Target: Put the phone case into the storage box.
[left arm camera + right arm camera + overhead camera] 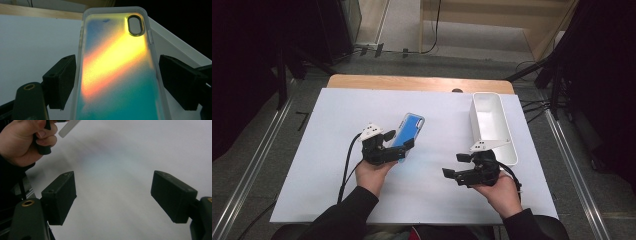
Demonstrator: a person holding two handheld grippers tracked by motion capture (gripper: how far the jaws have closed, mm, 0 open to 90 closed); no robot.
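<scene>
L gripper released, jaws astride phone case, gaps both sides, no grip. Case flat on white surface, left of centre. R gripper released, nothing between jaws, near white bin.

Your worktop is a wooden one, its bare edge showing along the far side. A white sheet covers nearly all of it. On that sheet you have a phone case, blue from above, lying left of the middle, and a white rectangular bin standing near the far right corner.
</scene>
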